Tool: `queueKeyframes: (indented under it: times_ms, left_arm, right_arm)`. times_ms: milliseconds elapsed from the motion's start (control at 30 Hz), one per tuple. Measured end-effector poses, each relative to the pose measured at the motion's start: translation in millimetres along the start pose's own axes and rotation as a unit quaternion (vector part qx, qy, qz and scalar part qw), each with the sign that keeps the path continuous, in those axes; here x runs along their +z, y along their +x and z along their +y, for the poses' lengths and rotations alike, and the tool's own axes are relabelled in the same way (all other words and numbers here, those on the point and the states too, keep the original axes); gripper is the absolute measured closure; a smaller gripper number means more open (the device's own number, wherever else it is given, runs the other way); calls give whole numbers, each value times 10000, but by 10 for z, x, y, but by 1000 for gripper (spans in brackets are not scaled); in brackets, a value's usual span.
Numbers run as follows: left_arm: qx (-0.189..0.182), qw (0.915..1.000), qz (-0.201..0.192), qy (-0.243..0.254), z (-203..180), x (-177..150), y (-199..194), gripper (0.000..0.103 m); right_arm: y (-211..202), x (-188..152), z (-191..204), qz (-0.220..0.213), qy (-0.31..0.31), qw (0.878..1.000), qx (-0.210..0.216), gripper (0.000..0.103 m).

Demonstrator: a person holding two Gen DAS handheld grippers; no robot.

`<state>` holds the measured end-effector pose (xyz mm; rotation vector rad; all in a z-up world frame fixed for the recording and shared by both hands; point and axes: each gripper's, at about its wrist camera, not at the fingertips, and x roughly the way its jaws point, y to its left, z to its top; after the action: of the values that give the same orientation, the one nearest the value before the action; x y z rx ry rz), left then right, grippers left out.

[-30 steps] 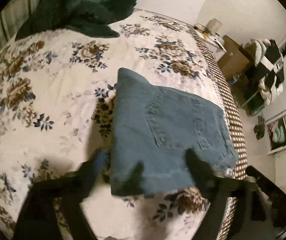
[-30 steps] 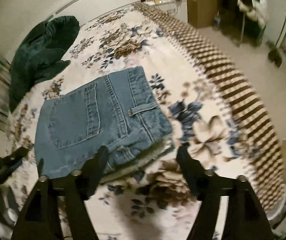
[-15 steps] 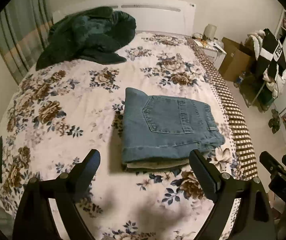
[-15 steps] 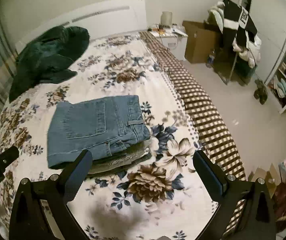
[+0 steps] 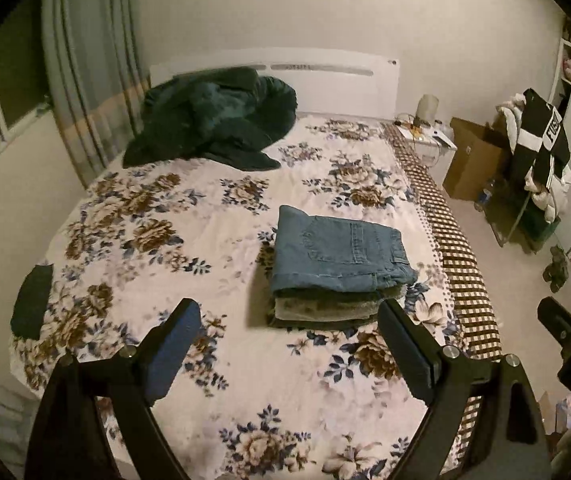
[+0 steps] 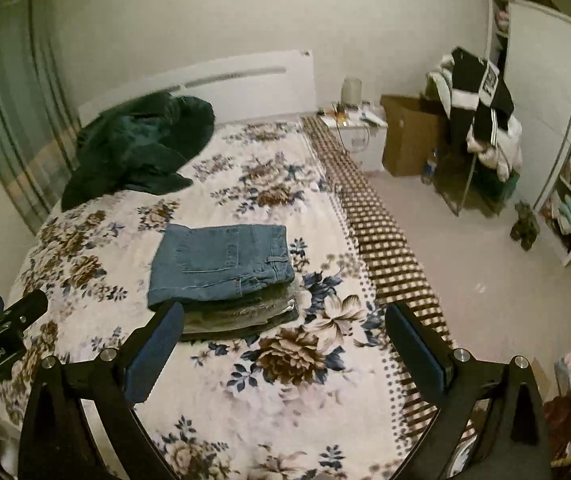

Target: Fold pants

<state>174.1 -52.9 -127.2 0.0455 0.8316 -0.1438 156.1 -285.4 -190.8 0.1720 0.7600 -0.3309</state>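
On the floral bed (image 5: 213, 360), folded jeans (image 5: 337, 248) atop clothes stack (image 5: 325, 310), seemingly finished; left gripper (image 5: 287, 338) and right gripper (image 6: 283, 336) fingers spread, empty.

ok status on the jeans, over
Left gripper open, empty. Right gripper open, empty. Folded jeans on top of clothes stack, floral bed. Nothing in the way.

Readable lettering in the bedroom

The left gripper (image 6: 5, 322) body carried "GenRobot.AI"; the hanging black garment (image 5: 543, 136) showed only partial white letters, "FUS".
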Motion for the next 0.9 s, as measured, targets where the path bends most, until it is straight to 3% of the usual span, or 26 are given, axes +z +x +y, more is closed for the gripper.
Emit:
queueKeyframes:
  times_ms: [333, 467, 667, 767, 900]
  left_arm:
    - [96, 9990, -428, 15, 19, -209, -1099, 12]
    - [59, 9982, -597, 42, 59, -223, -1350, 12]
    - [-35, 9972, -750, 41, 129, -264, -1549, 12]
    - [-63, 9974, -722, 19, 155, -299, -1552, 0]
    - [-67, 9974, -720, 11, 177, -335, -1578, 0]
  right_arm:
    - [-1419, -160, 65, -482, -313, 9981, 223, 1]
    - [-1848, -198, 119, -636, -359, 9971, 228, 1]
    - [-2267, -226, 182, -734, -368, 9963, 242, 1]
    - [-2349, -218, 209, -779, -384, 9959, 241, 0]
    - [-2384, -218, 225, -786, -391, 9959, 229, 0]
